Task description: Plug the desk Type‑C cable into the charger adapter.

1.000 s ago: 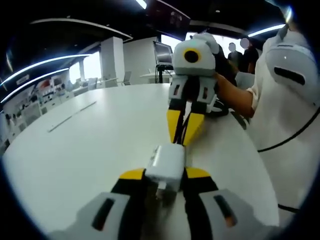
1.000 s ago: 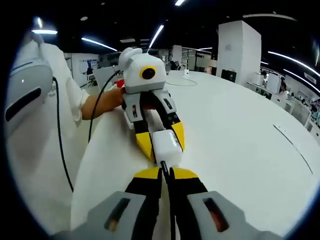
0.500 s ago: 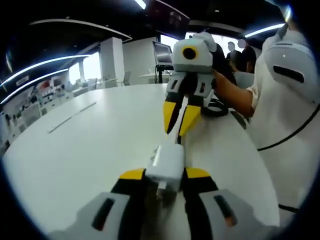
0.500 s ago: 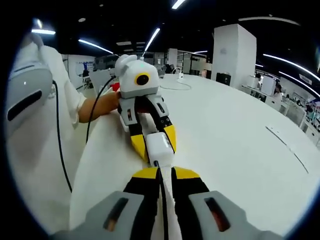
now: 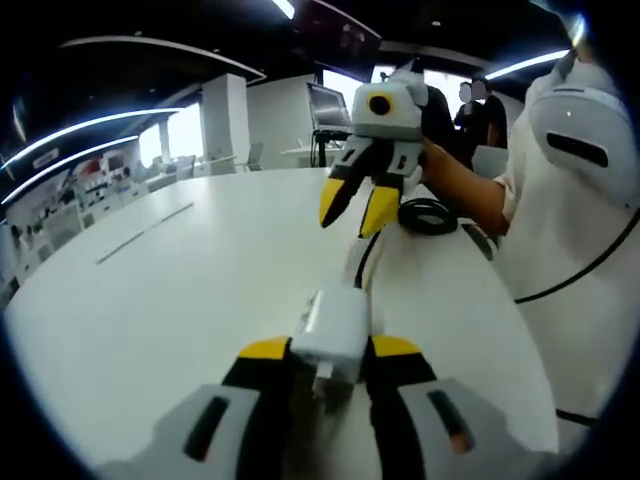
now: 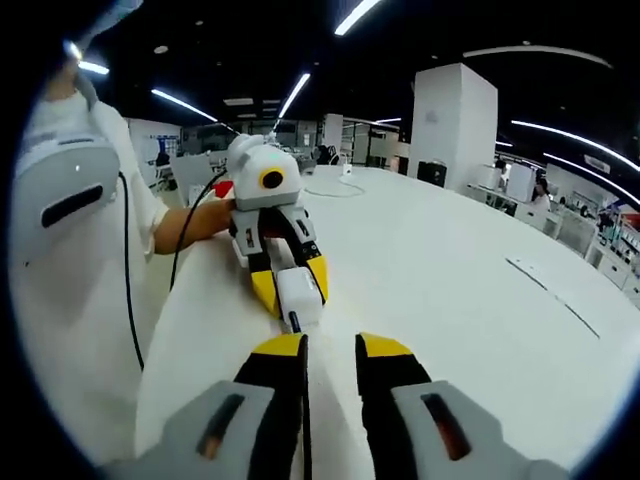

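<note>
Here the left gripper [image 5: 328, 352] pinches a smooth, glossy white charger adapter [image 5: 333, 326], a rounded block, between its yellow-tipped jaws just above the matte white round table [image 5: 190, 290]. A thin Type-C cable [image 5: 366, 262], white along its edge with a dark line, runs from the adapter's far face, apparently plugged in, across the tabletop toward a dark coil of cable [image 5: 428, 215] lying flat near the person's forearm [image 5: 462, 186]. In the right gripper view, the right gripper [image 6: 331, 347] stands with its jaws spread and nothing between them, just short of the adapter [image 6: 298, 297]; the cable [image 6: 303, 400] passes along the inner side of one jaw.
</note>
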